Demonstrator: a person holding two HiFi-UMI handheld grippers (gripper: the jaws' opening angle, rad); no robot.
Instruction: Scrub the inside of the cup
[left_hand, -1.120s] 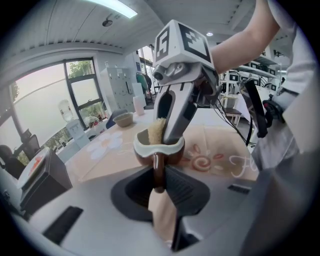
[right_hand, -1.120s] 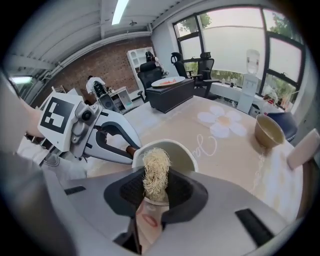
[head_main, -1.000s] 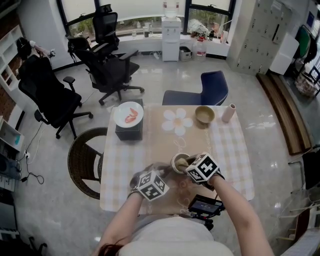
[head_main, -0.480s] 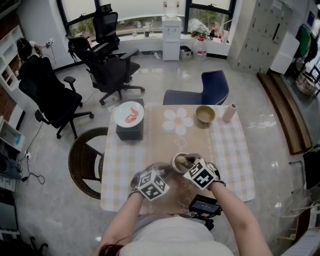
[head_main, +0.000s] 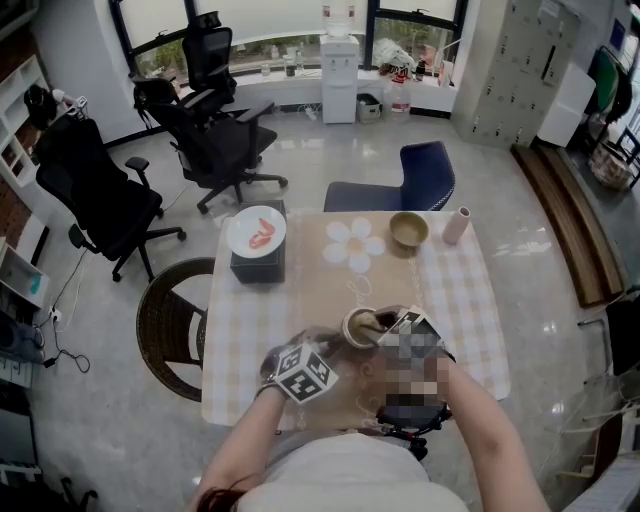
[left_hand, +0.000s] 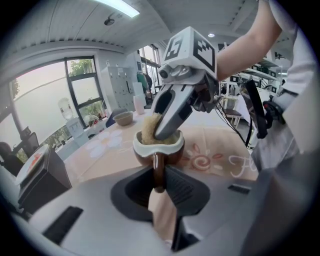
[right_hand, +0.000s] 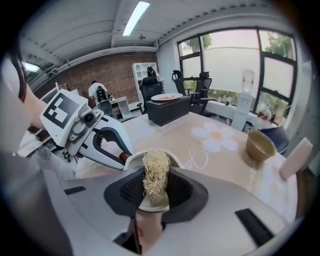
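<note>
A brown cup (head_main: 358, 326) with a cream rim stands upright near the table's front edge. My left gripper (head_main: 335, 342) is shut on the cup's handle (left_hand: 159, 170), which stands between its jaws (left_hand: 159, 181). From the right, my right gripper (head_main: 374, 326) reaches down into the cup's mouth. It is shut on a tuft of pale fibre scrubber (right_hand: 155, 176), and that scrubber (left_hand: 148, 127) sits inside the cup (left_hand: 158, 146). In the right gripper view, the cup's rim (right_hand: 134, 159) shows behind the scrubber, and my right gripper (right_hand: 155, 192) hides the cup's inside.
A green bowl (head_main: 409, 229) and a pink cylinder (head_main: 457, 226) stand at the table's far right. A plate with something red (head_main: 256, 230) rests on a black box at the far left. A wicker chair (head_main: 170, 320) is at the left, a blue chair (head_main: 425, 175) beyond the table.
My right gripper has shifted slightly and rolled a little over the cup. The left gripper and the cup have kept still.
</note>
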